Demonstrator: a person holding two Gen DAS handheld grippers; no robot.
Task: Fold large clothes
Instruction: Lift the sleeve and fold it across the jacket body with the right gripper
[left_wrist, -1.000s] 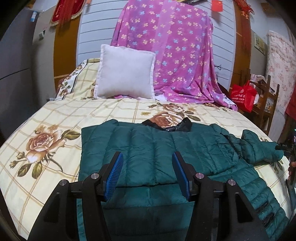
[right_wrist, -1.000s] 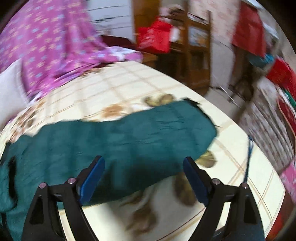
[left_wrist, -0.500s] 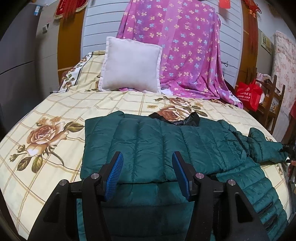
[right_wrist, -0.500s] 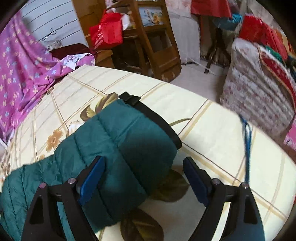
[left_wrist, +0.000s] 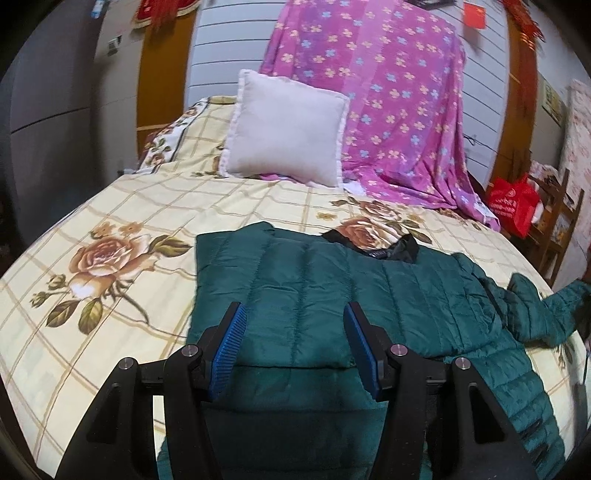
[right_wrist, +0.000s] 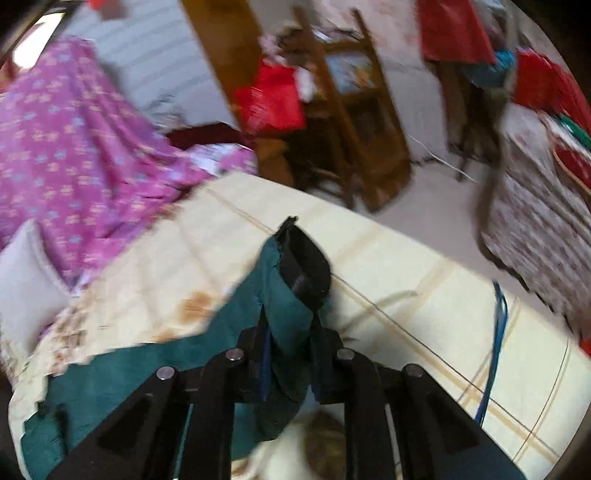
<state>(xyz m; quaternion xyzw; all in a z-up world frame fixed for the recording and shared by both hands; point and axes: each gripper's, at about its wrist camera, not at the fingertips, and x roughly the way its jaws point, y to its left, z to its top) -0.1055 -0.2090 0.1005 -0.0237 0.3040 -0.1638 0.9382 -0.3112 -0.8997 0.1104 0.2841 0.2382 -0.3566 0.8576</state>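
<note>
in the left wrist view, our left gripper (left_wrist: 293, 347) sits nearest, its blue-padded fingers (left_wrist: 227, 352) spread apart with nothing between them, above the lower body of the green puffer jacket (left_wrist: 332, 295). the jacket lies flat on the floral bedspread (left_wrist: 110, 258), its left side folded inward, black collar (left_wrist: 391, 249) toward the head of the bed. its right sleeve (left_wrist: 546, 310) trails toward the right edge of the bed.

in the right wrist view, our right gripper (right_wrist: 290, 354) is clamped on that sleeve (right_wrist: 288, 314) just behind the black cuff (right_wrist: 306, 266), which stands raised above the bedspread. the view is motion-blurred.

farther back, a white pillow (left_wrist: 288, 129) leans against a purple floral blanket (left_wrist: 399, 110). a red bag (left_wrist: 513, 203) sits by a wooden chair (left_wrist: 557, 229) beyond the bed's right side.
</note>
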